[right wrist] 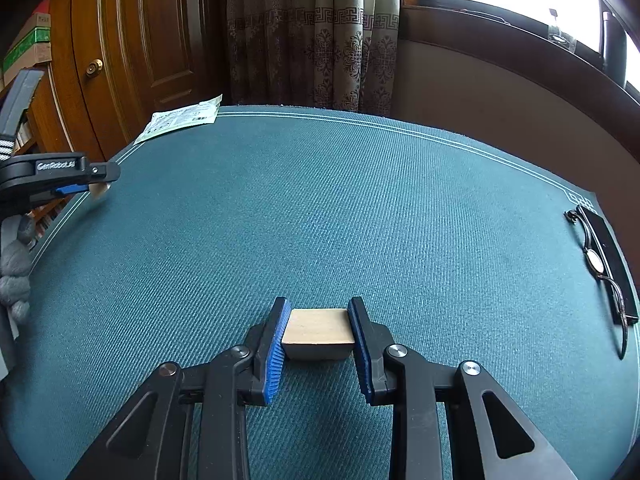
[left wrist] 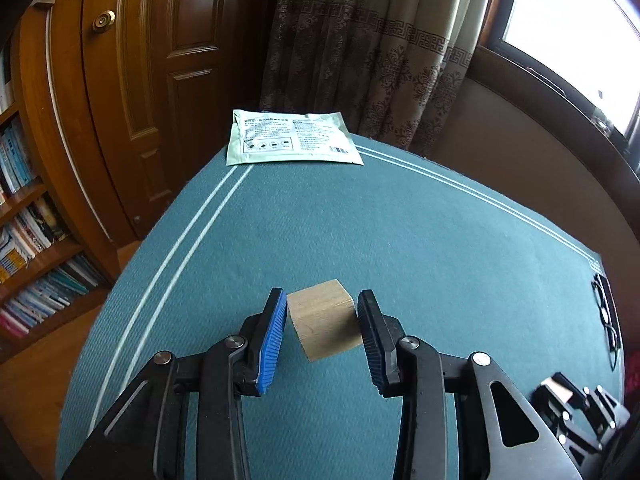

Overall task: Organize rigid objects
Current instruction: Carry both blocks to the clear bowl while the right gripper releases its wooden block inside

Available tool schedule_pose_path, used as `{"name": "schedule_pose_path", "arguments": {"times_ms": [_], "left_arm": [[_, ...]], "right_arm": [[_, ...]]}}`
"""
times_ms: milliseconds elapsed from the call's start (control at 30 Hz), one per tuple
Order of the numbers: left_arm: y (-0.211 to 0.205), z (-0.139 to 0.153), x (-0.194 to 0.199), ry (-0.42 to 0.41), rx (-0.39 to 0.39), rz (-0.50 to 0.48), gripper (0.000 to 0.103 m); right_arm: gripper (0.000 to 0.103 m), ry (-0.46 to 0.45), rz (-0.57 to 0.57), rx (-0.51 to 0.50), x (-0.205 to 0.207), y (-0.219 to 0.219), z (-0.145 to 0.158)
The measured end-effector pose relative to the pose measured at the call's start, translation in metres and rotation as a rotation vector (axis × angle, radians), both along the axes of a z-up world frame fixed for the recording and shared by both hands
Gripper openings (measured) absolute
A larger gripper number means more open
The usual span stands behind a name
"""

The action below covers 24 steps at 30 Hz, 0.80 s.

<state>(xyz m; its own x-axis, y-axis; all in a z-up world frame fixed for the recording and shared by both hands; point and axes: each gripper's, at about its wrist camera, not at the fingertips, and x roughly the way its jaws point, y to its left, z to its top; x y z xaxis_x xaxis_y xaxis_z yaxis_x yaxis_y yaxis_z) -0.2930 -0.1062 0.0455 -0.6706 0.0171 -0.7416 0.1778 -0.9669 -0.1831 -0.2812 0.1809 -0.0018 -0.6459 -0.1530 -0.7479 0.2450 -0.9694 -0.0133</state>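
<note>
**Blocks held in both grippers: slip and rotation risk noted**

Wooden cube (left wrist: 322,326) is seen between the blue ribbed pads of the left gripper (left wrist: 322,308), turned so that its faces are not square to them; contact appears to fall near the cube's corners rather than on flat faces. Should the hold be loosened or the gripper be swung, the cube could be expected to twist or drop onto the teal table mat (left wrist: 360,220). Whether it is lifted off the mat cannot be told from this view.

A second wooden block (right wrist: 318,332) is clamped squarely between the pads of the right gripper (right wrist: 319,310), its side faces flush with them. A shadowed underside is visible, which suggests it is carried just above the mat. This hold is judged the more secure.

Both grippers are closed to block width only, each gripping its own piece.

Further out, a pale green printed sachet (left wrist: 290,138) lies at the mat's far edge, and spectacles (right wrist: 600,268) rest against a dark flat case (right wrist: 612,248) at the right edge. A careless set-down near the spectacles could knock them.
</note>
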Motion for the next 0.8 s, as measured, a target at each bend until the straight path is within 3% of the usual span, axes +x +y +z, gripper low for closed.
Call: {"name": "schedule_pose_path", "arguments": {"times_ms": [367,800], "left_arm": [[0.048,0.017,0.101,0.041,-0.102,-0.096,0.038],[0.097,0.010,0.162,0.070,-0.185,-0.180,0.038]], "right_arm": [[0.031,-0.010,-0.053,0.002,0.028,0.002,0.001],[0.031,0.007,-0.099,-0.079,0.096,0.025,0.029]]}}
